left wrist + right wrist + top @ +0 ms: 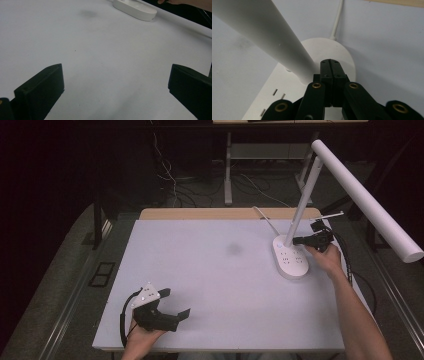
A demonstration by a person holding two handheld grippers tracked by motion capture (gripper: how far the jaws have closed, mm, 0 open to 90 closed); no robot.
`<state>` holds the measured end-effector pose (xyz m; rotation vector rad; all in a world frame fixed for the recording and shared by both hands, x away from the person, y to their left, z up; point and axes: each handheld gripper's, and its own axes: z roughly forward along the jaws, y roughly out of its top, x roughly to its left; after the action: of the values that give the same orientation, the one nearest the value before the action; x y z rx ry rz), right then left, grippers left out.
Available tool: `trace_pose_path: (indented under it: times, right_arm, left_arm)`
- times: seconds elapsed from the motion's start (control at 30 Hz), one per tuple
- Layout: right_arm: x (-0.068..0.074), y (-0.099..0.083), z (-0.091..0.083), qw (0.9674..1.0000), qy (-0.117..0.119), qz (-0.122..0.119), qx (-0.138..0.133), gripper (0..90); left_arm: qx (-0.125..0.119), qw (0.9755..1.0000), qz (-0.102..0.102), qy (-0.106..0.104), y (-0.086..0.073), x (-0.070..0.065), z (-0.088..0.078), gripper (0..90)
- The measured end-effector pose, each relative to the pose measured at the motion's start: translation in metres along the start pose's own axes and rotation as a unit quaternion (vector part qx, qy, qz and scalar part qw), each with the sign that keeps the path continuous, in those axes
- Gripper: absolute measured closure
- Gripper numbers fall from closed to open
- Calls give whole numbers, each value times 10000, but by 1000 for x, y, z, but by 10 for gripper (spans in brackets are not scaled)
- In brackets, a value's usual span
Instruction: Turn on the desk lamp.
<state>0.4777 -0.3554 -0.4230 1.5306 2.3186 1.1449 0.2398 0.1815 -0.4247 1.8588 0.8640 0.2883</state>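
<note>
Dark floor with loose cables surrounds a pale grey tabletop whose far edge shows a strip of bare wood. Near the right edge, toward the far right corner, stands a white plastic desk lamp: an oval base with socket slots, a slim upright stem, and a long tubular head reaching out past the right edge. A white cord runs from the base toward the far edge.

At the foot of the stem, the right gripper has its black jaws pressed together with nothing between them, tips touching or just beside the stem where it meets the base. The left gripper rests near the near left corner, jaws spread wide, nothing in them.

Judging by its build, the lamp is stiff and smooth, with its weight low in the base and a head that would lever it over if pushed high up. The stem just above the base looks like the safest hold; glossy plastic may slip.

No containers are on the tabletop.
</note>
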Motion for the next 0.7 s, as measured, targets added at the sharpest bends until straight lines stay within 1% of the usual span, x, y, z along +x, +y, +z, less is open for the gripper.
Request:
trace_pose_path:
  times: [0.07,0.1,0.2,0.27,0.37,0.4,0.47,0.53,0.57,0.67,0.7]
  right_arm:
    - [0,0,0,10000,0,4,4,898]
    - [-1,-1,0,10000,27,50,-15,898]
    - [-1,-2,0,10000,33,32,-61,898]
    - [-1,-2,0,10000,28,55,-74,898]
    - [0,-3,0,9999,24,64,-85,899]
    - [1,-3,1,10000,-39,30,-68,900]
    - [2,-3,1,10000,-87,0,-48,900]
    - [1,-3,1,9999,-49,102,-66,900]
    - [0,-3,1,9999,-36,76,-64,900]
    - [1,-4,1,9999,-57,118,-87,899]
    - [2,-4,1,9998,-48,169,-86,899]
  left_arm:
    - [-1,10000,0,-2,0,0,0,0]
    - [-2,10000,5,-4,0,0,0,0]
    - [3,10000,14,-30,0,-1,0,0]
    - [-19,10000,-8,-66,0,-1,0,0]
    - [-48,10000,-47,-63,0,-1,0,0]
    - [-46,10000,-54,-51,0,-1,0,0]
    - [-29,10000,-28,-49,0,-1,-1,0]
    - [-29,10000,0,-48,0,-1,-1,0]
    - [-22,10000,10,-52,0,-1,-1,0]
    - [-19,10000,9,-56,0,-1,-1,0]
    - [-19,10000,5,-63,0,-1,0,0]
